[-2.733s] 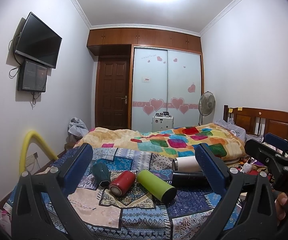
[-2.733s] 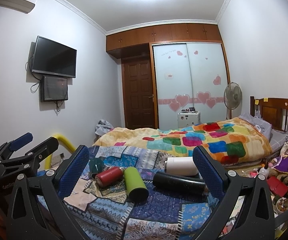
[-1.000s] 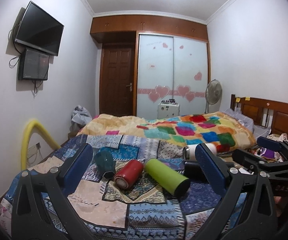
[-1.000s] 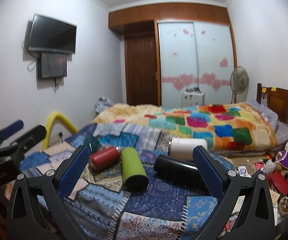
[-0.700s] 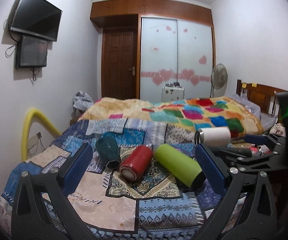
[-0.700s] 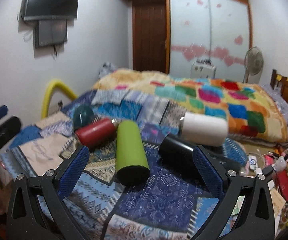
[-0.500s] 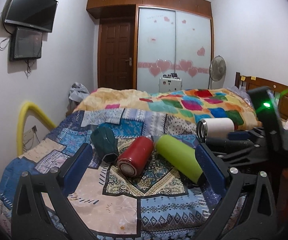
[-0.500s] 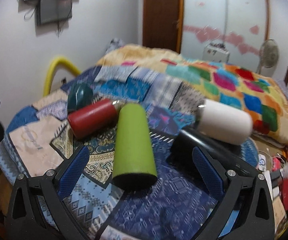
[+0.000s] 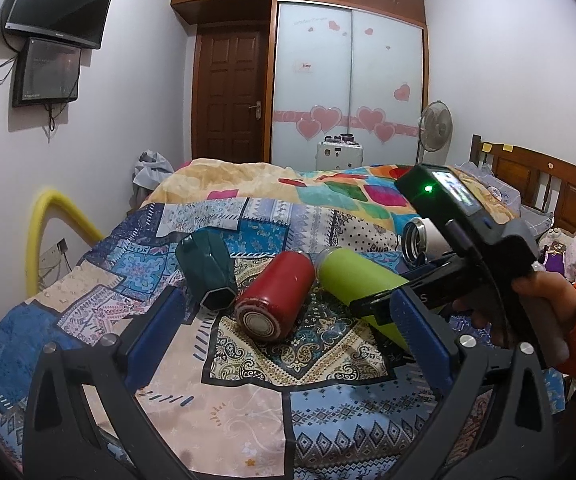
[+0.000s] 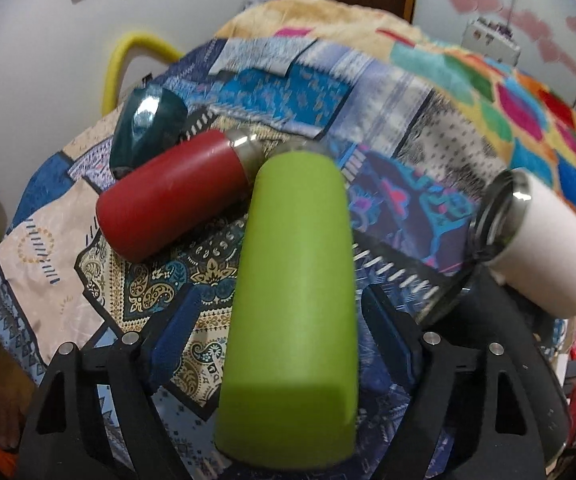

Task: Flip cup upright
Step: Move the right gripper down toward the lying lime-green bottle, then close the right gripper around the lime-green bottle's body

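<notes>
Several cups lie on their sides on the patchwork bedspread point(image 9: 247, 408). A lime green cup point(image 10: 296, 280) lies lengthwise between the fingers of my right gripper point(image 10: 283, 332), base towards the camera. The jaws are open, one pad on each side of it with small gaps. It also shows in the left wrist view point(image 9: 360, 280), with the right gripper body point(image 9: 468, 256) over it. My left gripper point(image 9: 288, 332) is open and empty, in front of a red cup point(image 9: 275, 300).
A dark green faceted cup point(image 9: 207, 268) lies left of the red cup point(image 10: 171, 200). A white cup point(image 10: 544, 236) and a black cup point(image 10: 468, 308) lie to the right. A yellow rail point(image 9: 47, 224) stands at the bed's left edge. A colourful quilt point(image 9: 328, 184) lies behind.
My right gripper has moved forward and down until its open fingers straddle the lime green cup. My left gripper has come a little closer to the cups and stays open.
</notes>
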Motion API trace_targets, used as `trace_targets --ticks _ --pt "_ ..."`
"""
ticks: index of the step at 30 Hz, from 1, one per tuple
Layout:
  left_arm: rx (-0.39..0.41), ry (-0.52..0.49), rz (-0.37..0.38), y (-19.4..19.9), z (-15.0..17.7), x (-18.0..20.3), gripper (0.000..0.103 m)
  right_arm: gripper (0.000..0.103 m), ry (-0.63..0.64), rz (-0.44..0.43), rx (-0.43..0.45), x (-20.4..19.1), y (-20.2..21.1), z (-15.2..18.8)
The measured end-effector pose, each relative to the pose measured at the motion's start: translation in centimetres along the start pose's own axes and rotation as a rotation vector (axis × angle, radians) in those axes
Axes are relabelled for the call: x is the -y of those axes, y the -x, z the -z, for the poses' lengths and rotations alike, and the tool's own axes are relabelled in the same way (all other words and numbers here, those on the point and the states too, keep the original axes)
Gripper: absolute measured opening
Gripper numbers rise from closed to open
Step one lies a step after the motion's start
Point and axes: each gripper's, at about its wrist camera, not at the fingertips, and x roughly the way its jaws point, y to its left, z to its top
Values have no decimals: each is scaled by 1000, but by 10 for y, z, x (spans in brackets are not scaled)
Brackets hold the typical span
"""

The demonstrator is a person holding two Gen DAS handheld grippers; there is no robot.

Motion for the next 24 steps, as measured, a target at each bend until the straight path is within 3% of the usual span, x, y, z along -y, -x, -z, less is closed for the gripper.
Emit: trace_targets --ticks 7,11,24 --pt "-5 21 -3 -2 4 -7 103 78 -5 -11 -52 4 -11 -8" --pt "-10 35 -7 -3 6 -11 103 63 -1 19 -54 5 -13 -9" --pt "8 36 -18 11 4 -10 103 62 -32 -14 -25 2 14 17"
